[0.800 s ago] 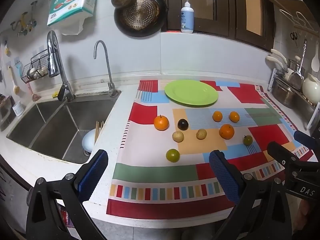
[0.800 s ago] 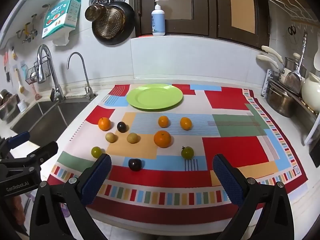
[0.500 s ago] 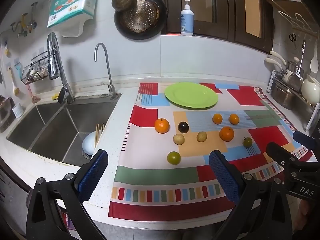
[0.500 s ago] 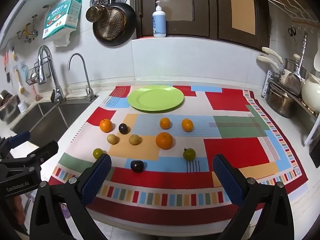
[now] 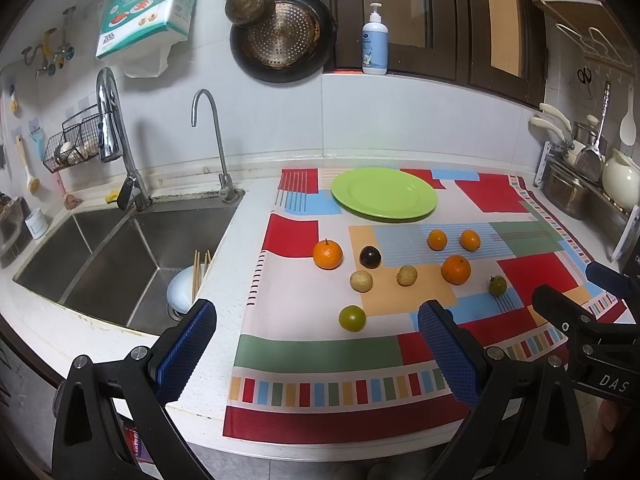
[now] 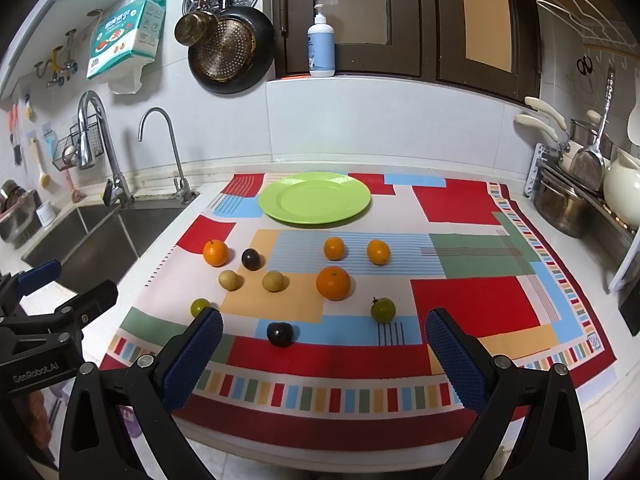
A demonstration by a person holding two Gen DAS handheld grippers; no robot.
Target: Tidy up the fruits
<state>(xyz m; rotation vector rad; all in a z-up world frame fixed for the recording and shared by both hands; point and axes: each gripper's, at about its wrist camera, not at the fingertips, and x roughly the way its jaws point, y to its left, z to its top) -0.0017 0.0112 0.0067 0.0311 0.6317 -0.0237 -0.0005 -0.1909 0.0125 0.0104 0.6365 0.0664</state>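
Observation:
Several fruits lie loose on a coloured patchwork mat [image 6: 472,304]: oranges [image 6: 333,282] [image 5: 327,254], small tangerines [image 6: 378,251], two dark plums [image 6: 280,334] [image 5: 369,257], two tan round fruits [image 6: 275,281], and green fruits [image 6: 383,309] [image 5: 352,318]. An empty green plate [image 6: 314,198] [image 5: 384,193] sits at the mat's far side. My left gripper [image 5: 316,344] is open and empty above the counter's front edge. My right gripper [image 6: 323,346] is open and empty, with the near plum between and just beyond its fingers.
A steel sink [image 5: 120,248] with two taps lies left of the mat, a white bowl with chopsticks [image 5: 184,288] in it. A dish rack with pots [image 6: 576,200] stands at the right. Pans hang on the back wall [image 6: 228,52].
Both grippers have drawn back slightly and risen a little; the fruits sit a bit lower in view. Nothing on the mat has moved.

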